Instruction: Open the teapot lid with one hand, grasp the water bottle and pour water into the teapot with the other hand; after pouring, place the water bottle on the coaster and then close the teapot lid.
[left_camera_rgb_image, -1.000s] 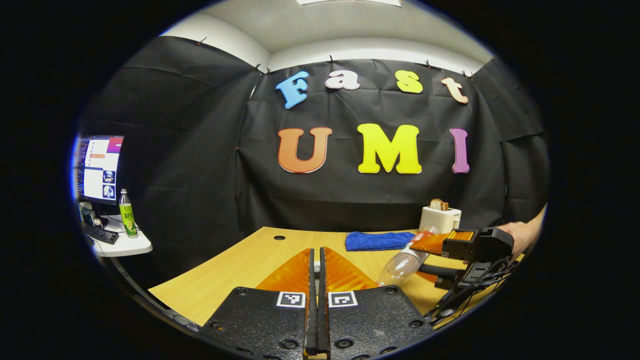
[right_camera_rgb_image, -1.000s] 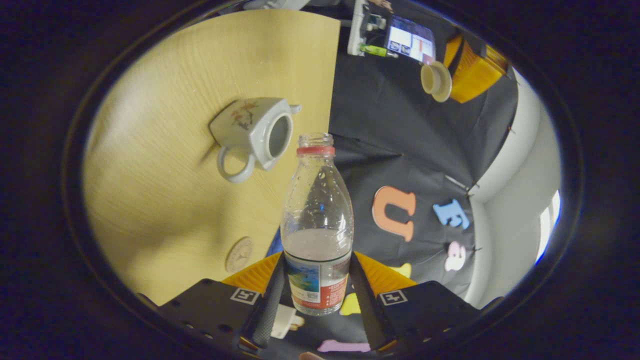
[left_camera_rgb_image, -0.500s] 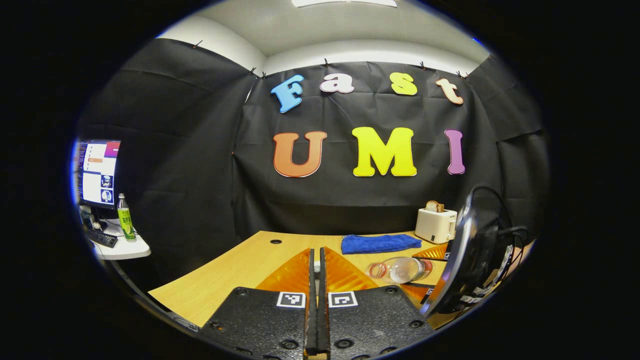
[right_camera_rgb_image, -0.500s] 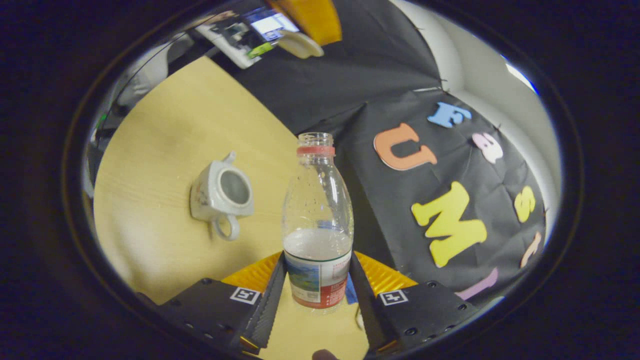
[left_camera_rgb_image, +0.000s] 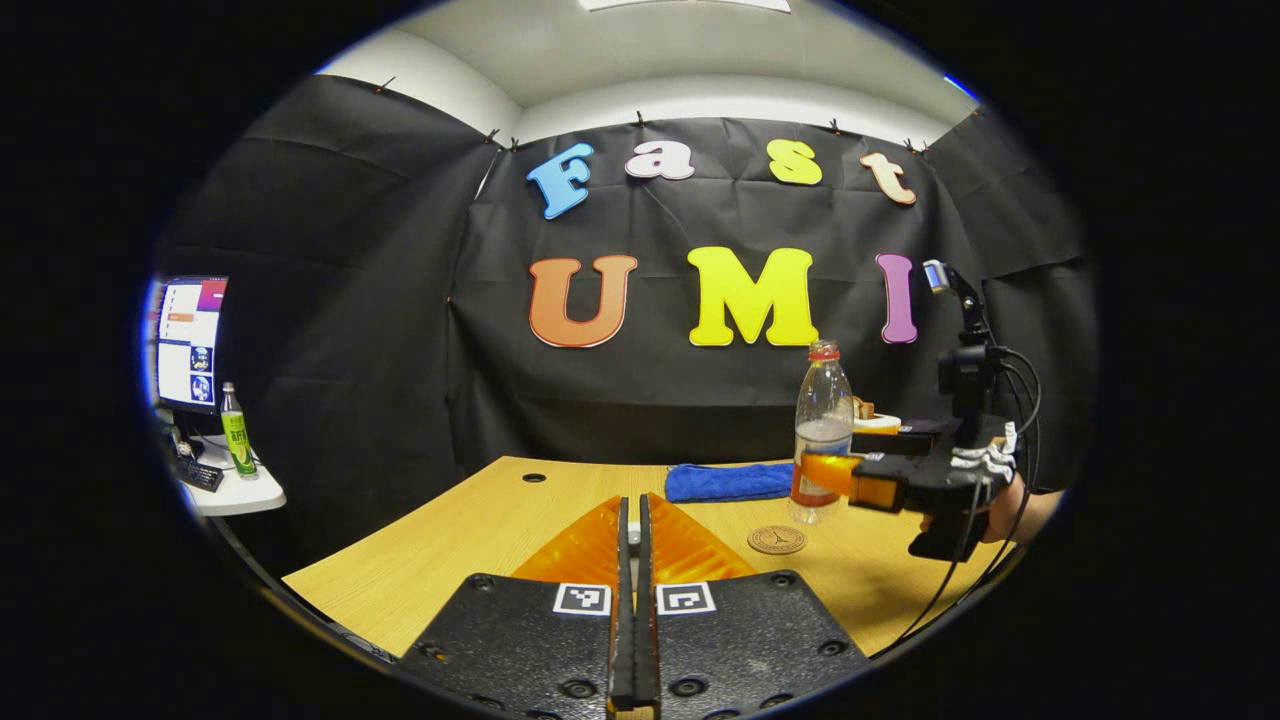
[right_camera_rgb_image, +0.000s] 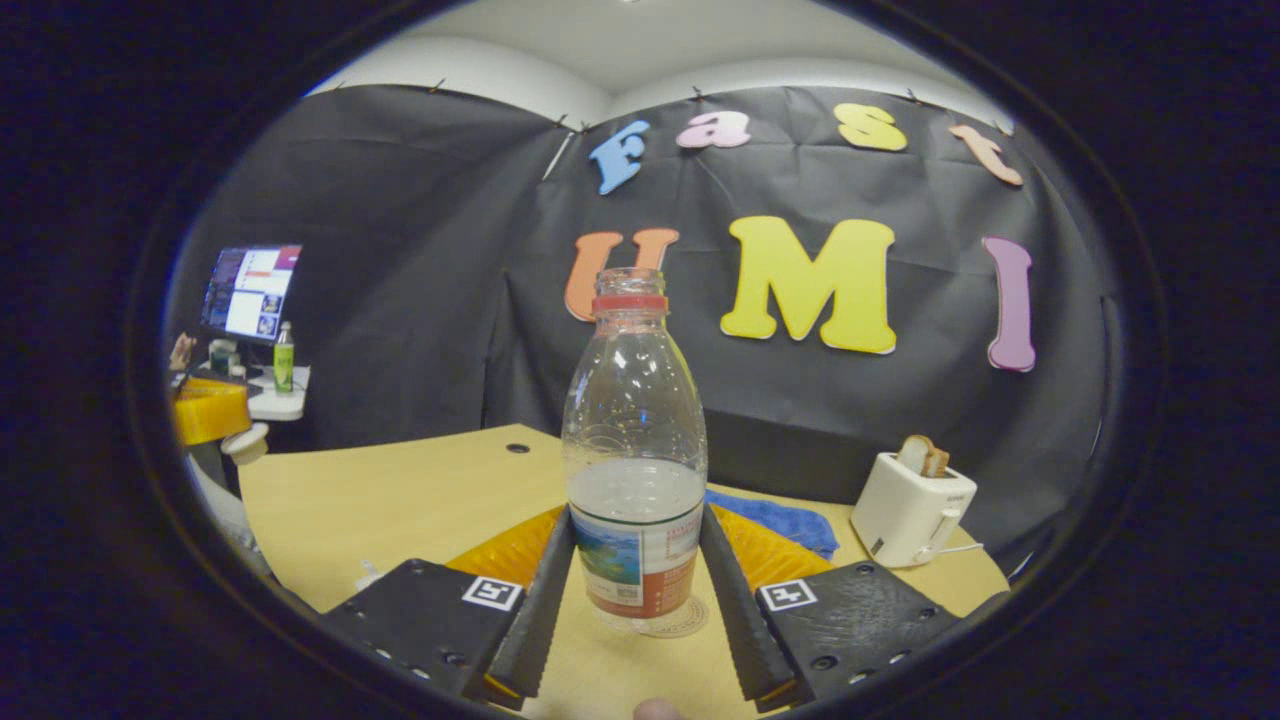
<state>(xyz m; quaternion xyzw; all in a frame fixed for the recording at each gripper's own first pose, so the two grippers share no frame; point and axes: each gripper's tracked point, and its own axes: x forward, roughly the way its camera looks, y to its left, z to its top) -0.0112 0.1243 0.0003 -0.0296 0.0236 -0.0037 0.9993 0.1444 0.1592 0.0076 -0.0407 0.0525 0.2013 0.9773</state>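
Your right tongs (right_camera_rgb_image: 634, 590) clamp the upright bottle (right_camera_rgb_image: 634, 450) just above the coaster (left_camera_rgb_image: 777, 540); lower it there while your left tongs (left_camera_rgb_image: 630, 560), pressed together, wait with the lid.

**Wooden table and what rests on it**

A light wood-grain table (left_camera_rgb_image: 480, 540) fills the booth floor area, with a round cable hole near its far edge. A blue cloth (left_camera_rgb_image: 728, 482) lies flat toward the back. A round brown coaster (left_camera_rgb_image: 777, 540) sits nearer the front. A white toaster (right_camera_rgb_image: 910, 512) with bread in its slot stands at the far right.
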